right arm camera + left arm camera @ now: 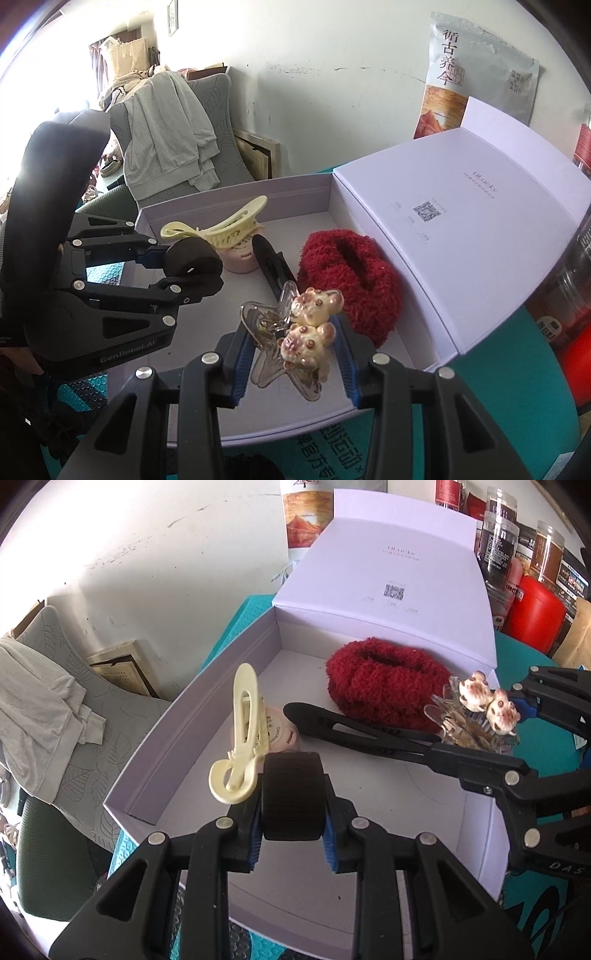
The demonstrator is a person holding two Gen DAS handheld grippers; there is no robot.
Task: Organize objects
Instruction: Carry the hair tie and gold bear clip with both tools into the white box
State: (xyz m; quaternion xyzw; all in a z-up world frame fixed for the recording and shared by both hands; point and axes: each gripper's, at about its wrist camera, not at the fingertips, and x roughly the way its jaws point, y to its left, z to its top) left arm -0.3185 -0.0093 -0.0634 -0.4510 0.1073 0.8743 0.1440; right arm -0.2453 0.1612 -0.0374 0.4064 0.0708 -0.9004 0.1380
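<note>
An open pale lilac box lies on a teal mat, its lid folded back. Inside are a red fuzzy scrunchie, a long black hair clip, and a cream hair clip resting on a small pink round case. My left gripper is shut on a black roller above the box's near left part. My right gripper is shut on a clear claw clip with two bear figures, over the box's right side.
Jars and a red canister crowd the back right, beside the lid. A printed pouch leans on the white wall behind the box. A chair with grey cloth over it stands to the left. The teal mat surrounds the box.
</note>
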